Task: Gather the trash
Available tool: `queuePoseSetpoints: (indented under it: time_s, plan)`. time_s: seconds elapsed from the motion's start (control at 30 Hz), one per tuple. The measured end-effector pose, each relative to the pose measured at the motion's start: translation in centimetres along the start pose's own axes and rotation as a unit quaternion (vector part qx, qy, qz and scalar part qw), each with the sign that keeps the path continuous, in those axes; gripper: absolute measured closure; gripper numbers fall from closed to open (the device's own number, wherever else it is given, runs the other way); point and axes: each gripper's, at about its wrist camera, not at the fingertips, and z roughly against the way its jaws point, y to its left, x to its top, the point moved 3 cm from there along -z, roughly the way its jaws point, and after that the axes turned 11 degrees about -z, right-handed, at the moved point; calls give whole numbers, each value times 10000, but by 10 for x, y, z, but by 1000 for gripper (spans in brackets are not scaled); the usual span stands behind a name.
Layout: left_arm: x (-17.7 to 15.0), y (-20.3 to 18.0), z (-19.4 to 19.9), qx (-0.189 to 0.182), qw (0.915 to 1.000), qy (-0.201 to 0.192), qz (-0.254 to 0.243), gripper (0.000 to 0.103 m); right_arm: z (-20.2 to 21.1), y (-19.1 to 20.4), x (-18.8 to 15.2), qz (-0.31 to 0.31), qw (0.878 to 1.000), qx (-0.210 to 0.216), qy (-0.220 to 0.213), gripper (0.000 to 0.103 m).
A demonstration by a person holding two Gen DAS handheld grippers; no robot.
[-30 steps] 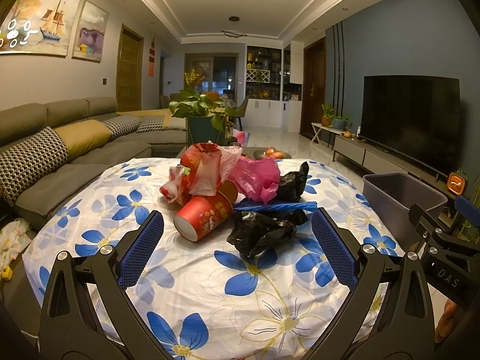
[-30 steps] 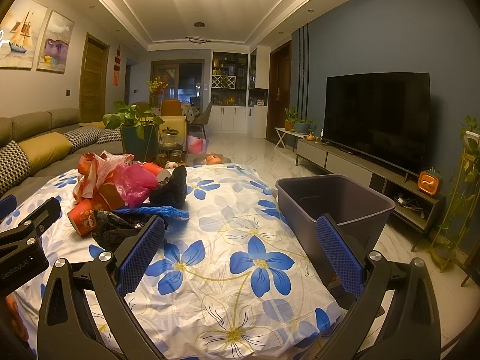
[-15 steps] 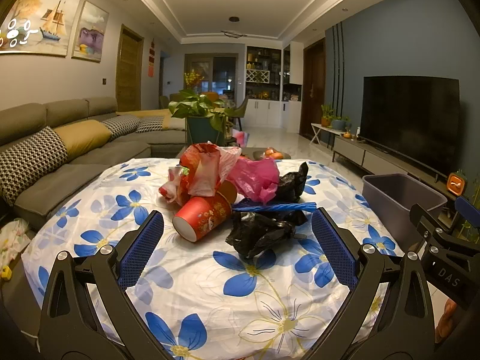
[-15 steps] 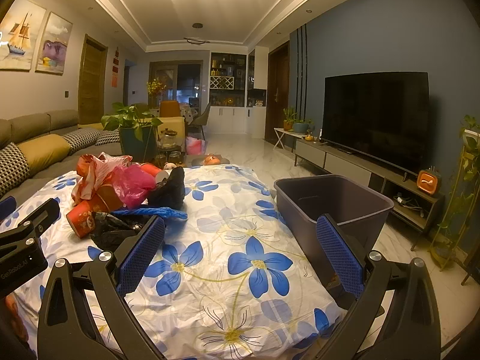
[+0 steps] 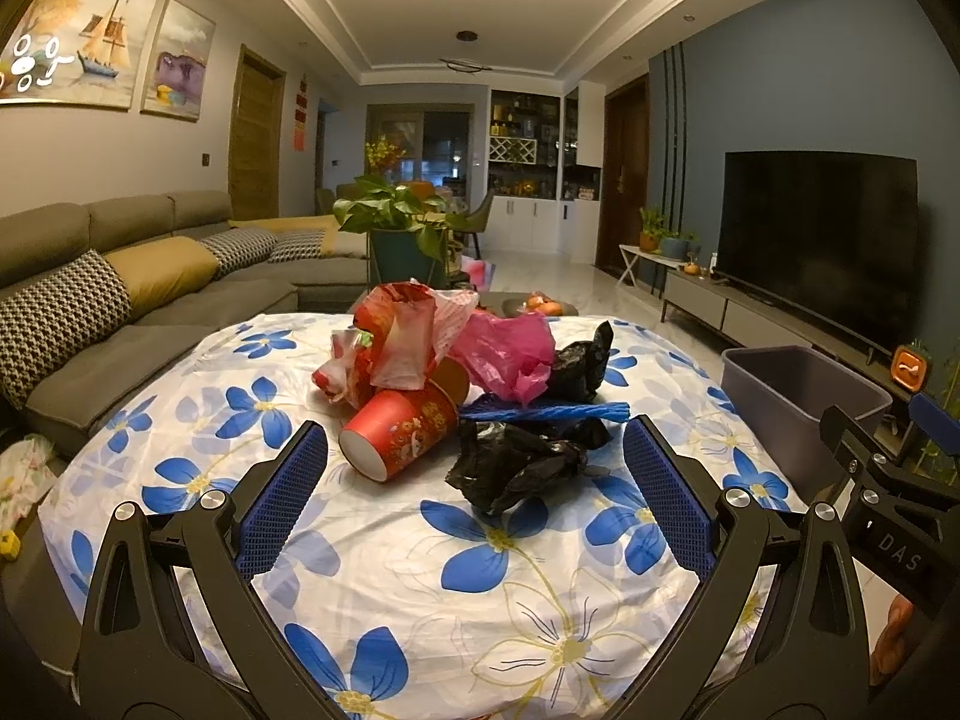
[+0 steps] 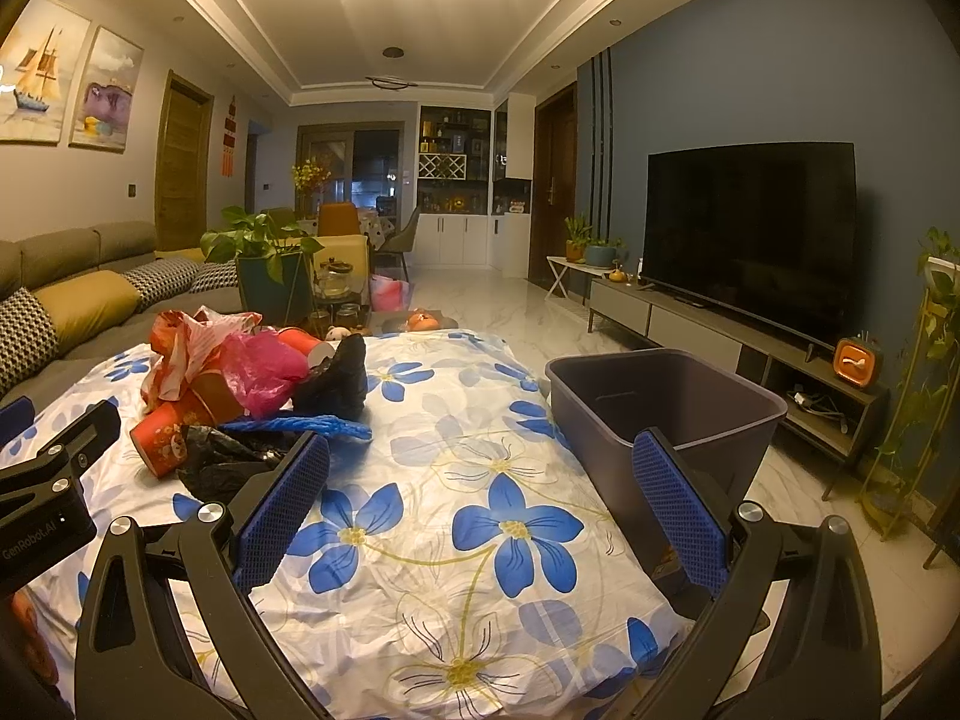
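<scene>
A heap of trash lies on the flowered tablecloth (image 5: 384, 588): a red paper cup (image 5: 399, 432) on its side, a crumpled black bag (image 5: 516, 468), a blue twisted strip (image 5: 546, 411), a pink bag (image 5: 510, 354), a red-and-white bag (image 5: 396, 330) and another black bag (image 5: 585, 360). My left gripper (image 5: 474, 450) hovers open just short of the cup and black bag. My right gripper (image 6: 480, 462) is open over bare cloth, with the heap (image 6: 240, 378) to its left and a grey bin (image 6: 660, 408) to its right. Neither holds anything.
The grey bin (image 5: 798, 402) stands off the table's right edge. A sofa (image 5: 120, 294) runs along the left, a potted plant (image 5: 402, 228) sits behind the table, and a TV (image 6: 750, 234) on a low cabinet lines the right wall.
Both grippers stay open and hardly move. The views shift only slightly, with the trash heap a touch closer in the left wrist view.
</scene>
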Motion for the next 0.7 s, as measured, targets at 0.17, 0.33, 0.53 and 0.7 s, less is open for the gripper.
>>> queuePoseSetpoints:
  time_s: [0.17, 0.33, 0.53, 0.7]
  plan:
    - [0, 0, 0, -5, 10000, -2, -2, 6, 0, 0, 0, -5, 10000, -1, 4, 5]
    - [0, 0, 0, -3, 10000, 0, 6, 6, -1, -1, -2, -7, 10000, 1, -4, 5]
    - [-1, -3, -4, -14, 10000, 18, -9, 6, -2, -3, 0, -10, 10000, -4, -4, 5]
    - [-3, -5, -7, -39, 10000, 29, -6, 6, -2, -2, 0, -13, 10000, -2, -7, 5]
